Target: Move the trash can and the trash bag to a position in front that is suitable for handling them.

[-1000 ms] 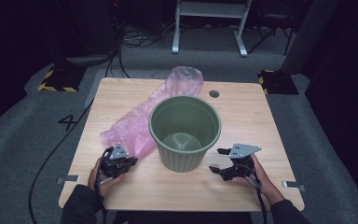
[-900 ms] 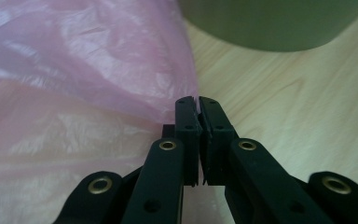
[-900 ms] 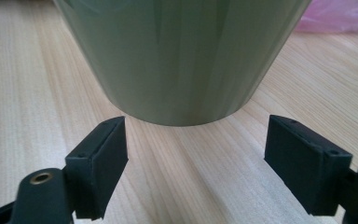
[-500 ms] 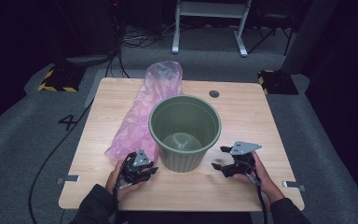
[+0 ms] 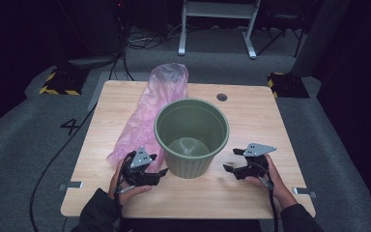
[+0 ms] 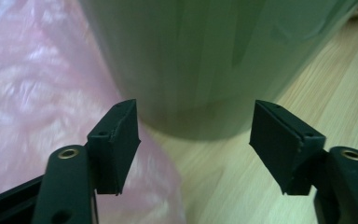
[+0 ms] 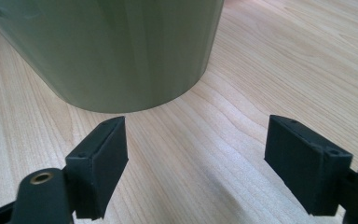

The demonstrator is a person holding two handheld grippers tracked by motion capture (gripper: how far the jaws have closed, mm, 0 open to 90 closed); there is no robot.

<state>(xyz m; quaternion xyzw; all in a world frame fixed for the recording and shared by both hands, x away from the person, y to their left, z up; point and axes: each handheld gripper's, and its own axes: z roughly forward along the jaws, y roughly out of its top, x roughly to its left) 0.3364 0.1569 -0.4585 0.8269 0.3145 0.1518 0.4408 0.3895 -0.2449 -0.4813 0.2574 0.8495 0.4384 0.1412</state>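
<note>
A dull green plastic bin (image 5: 188,164) stands upright in the middle of the wooden table (image 5: 270,121). A crumpled pink plastic bag (image 5: 149,111) lies to its left, reaching from the far edge to the near left. My left gripper (image 5: 158,166) hovers at the bin's near left, over the bag's near end. Its jaws have just been opening and hold nothing. In the left gripper view the left gripper (image 6: 196,140) faces the bin's wall (image 6: 205,60), with the bag (image 6: 37,79) below. My right gripper (image 5: 229,160) stands open right of the bin; the right gripper (image 7: 196,154) is empty.
A round cable hole (image 5: 221,97) sits in the table's far right part. Bare wood (image 7: 284,60) lies right of the bin. Beyond the table are grey carpet, cables and a white frame's legs (image 5: 217,24).
My left gripper has moved right to the bin, pulling the bag's near end with it, and its jaws have opened off the bag. The right gripper has stayed put.
</note>
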